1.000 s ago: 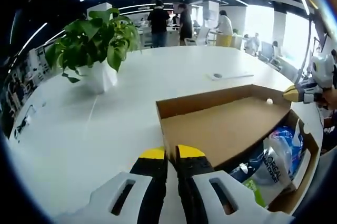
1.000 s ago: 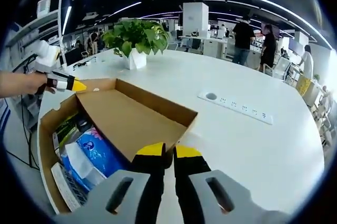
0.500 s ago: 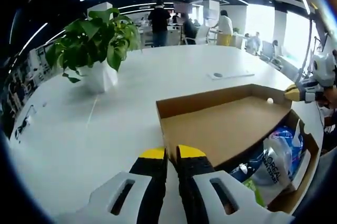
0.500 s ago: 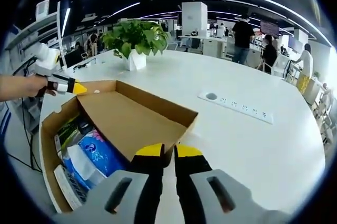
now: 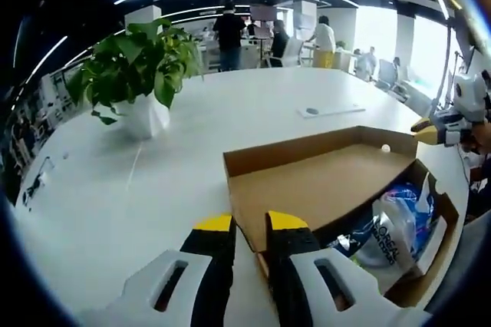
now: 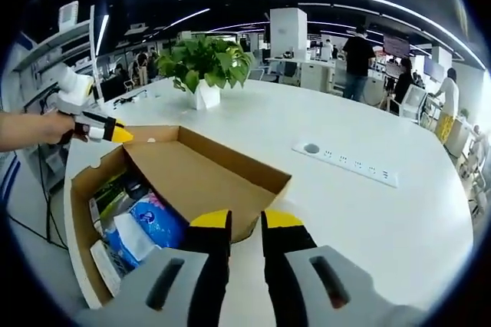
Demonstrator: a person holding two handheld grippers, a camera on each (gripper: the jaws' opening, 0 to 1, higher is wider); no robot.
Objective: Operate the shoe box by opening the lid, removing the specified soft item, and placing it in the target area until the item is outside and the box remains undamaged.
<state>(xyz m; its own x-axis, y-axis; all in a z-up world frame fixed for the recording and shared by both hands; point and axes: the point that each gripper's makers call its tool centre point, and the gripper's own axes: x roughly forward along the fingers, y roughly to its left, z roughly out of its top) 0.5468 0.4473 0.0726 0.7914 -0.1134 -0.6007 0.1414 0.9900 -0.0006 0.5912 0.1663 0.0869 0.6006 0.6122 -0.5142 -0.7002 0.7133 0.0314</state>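
Note:
A brown cardboard shoe box stands on a white table, its lid raised and tilted over it. Inside lie soft packets, among them a blue and white plastic pack. My left gripper is at one near corner of the lid, jaws parted with the lid's edge in the gap. My right gripper stands the same way at the opposite corner. Each gripper's yellow tip also shows in the other view: right gripper, left gripper.
A potted green plant stands on the round white table beyond the box. A white power strip lies on the tabletop. People stand at desks far behind.
Both grippers' jaws have parted; they were shut on the lid's corners before. Both views shifted slightly back and the lid sits a bit lower.

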